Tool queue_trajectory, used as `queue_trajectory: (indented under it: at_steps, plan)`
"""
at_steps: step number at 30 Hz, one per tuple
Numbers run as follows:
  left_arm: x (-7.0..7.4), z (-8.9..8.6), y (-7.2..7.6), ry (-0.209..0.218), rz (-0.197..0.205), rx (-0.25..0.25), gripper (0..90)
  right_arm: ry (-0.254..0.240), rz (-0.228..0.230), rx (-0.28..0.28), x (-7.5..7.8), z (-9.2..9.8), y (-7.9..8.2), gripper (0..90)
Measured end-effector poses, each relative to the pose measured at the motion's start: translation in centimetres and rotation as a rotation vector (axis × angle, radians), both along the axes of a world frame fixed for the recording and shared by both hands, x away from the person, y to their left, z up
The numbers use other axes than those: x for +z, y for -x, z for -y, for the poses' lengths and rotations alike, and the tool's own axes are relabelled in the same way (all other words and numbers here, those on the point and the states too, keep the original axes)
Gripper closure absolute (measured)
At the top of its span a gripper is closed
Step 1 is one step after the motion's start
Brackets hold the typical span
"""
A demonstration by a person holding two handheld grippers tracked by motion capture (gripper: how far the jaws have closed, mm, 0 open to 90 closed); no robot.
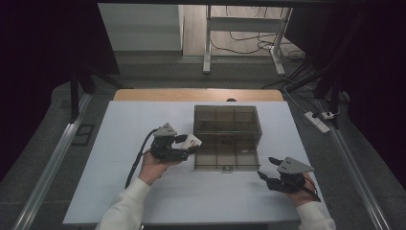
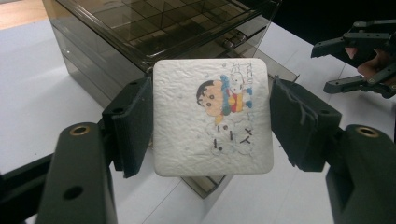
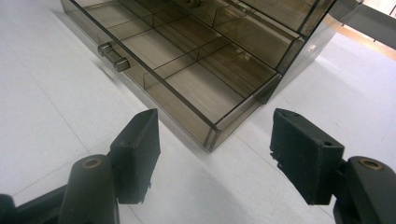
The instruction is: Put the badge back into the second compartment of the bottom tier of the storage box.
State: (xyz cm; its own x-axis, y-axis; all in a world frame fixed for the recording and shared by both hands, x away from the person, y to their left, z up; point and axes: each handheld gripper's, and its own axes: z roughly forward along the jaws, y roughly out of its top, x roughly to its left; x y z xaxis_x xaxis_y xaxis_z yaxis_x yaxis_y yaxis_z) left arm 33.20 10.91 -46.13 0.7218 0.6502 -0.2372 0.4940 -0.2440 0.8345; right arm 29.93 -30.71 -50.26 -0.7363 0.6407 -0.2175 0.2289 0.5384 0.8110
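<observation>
Two grippers are in your hands, one on each side of a smoky see-through box (image 1: pixel 227 125) that sits in the middle of the white table (image 1: pixel 119 143).

Your left gripper (image 1: pixel 187 146) is squeezing a small white square pad (image 2: pixel 212 116) between its two black jaws. The pad has a little cartoon child drawn on it, with some letters beside the drawing. You are holding it just off the table, right beside the left edge of the box. In the left gripper view the pad is pressed on both sides by the jaws, and the box is just behind it.

Your right gripper (image 1: pixel 268 167) has its jaws spread wide, with nothing between them. It is low over the table, near the front right corner of the box.

The box has a drawer (image 3: pixel 187 84) pulled out toward you. The drawer is split into small sections, and it has a little handle (image 3: pixel 114 56) on its front. In the right gripper view the drawer's corner shows between the two jaws, farther off.

Your sleeves (image 1: pixel 125 208) are white.
</observation>
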Motion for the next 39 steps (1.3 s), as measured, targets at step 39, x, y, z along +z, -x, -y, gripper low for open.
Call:
queue_trajectory:
  at_steps: [39]
  plan:
    - [0.1, 4.0, -2.6, 0.026, 0.001, -0.097, 33.4, 0.011, -0.001, -0.003, -0.1, 0.1, -0.1, 32.8]
